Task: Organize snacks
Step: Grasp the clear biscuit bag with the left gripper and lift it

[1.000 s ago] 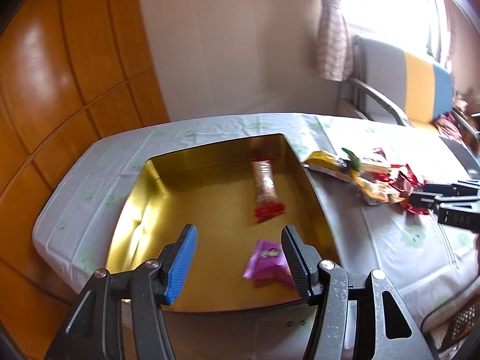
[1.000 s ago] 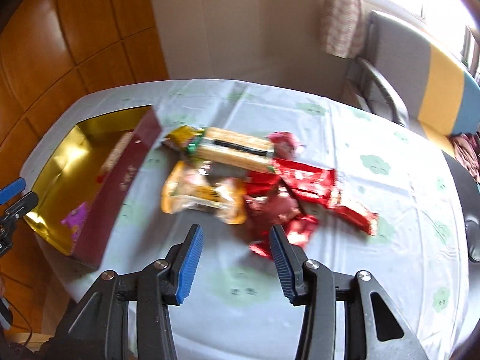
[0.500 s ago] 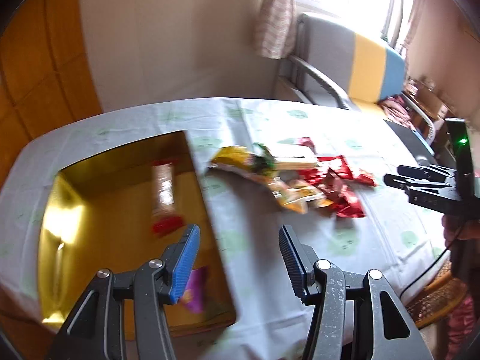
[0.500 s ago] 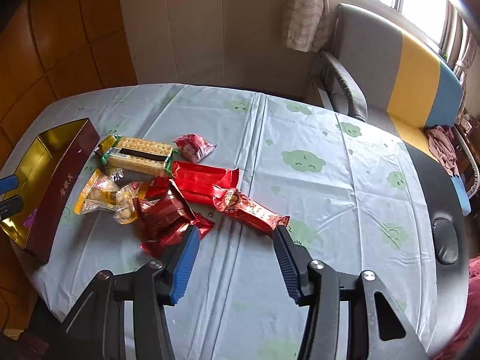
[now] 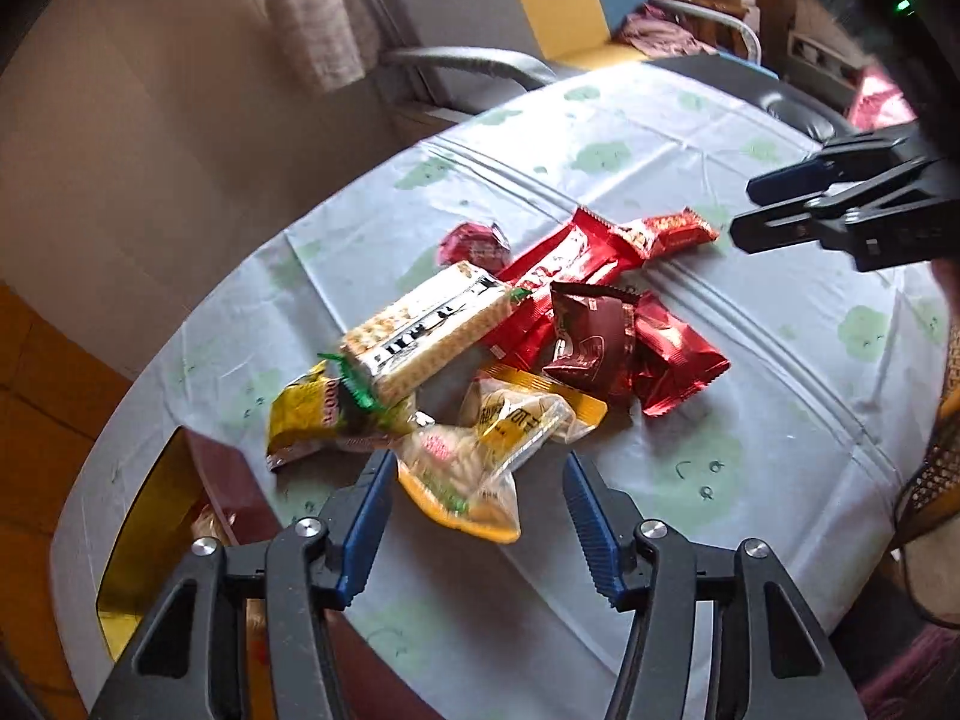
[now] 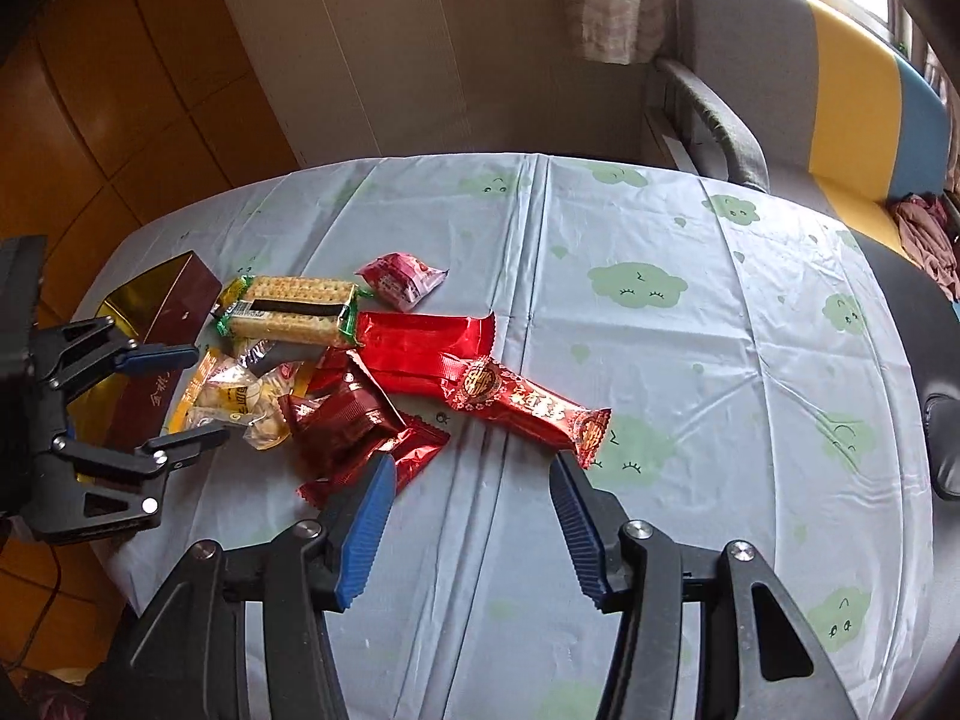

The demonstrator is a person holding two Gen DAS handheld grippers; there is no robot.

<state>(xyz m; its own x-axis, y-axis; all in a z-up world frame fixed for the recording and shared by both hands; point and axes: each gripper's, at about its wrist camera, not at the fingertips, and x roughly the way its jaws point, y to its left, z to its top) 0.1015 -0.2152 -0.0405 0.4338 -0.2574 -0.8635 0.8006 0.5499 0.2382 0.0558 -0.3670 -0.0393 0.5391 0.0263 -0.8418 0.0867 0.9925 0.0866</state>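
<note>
The left gripper (image 5: 480,507) has swung off the gold-lined box (image 5: 150,504), where it hung a second ago over a purple packet and a bar already lying inside, and now sits low over the near left edge of the snack pile on the desk (image 6: 690,360). Its jaws stand about half apart with nothing pressed between them; the clear packet of yellow cakes (image 5: 480,468) lies just ahead of the blue pads, partly framed by them but not gripped. The box is now at the left edge of that view, its maroon wall just beside the yellow-green packet (image 5: 306,414).

The right gripper (image 6: 471,507) has just been opening, from fairly narrow to about half open, and holds nothing: only bare tablecloth lies between its jaws. It hangs over the near right side of the pile, the gold-patterned red bar (image 6: 528,402) just beyond its right pad and the dark red packets (image 6: 354,420) by its left.

The rest of the pile is unsorted: the cracker pack (image 6: 288,309) and the pink packet (image 6: 402,279) on the far side, and the long plain red wrapper (image 6: 420,342) in the middle. Judged from this, the drop-off is over and a fresh pick is starting, most likely the cake packet for the left and the patterned bar for the right.
</note>
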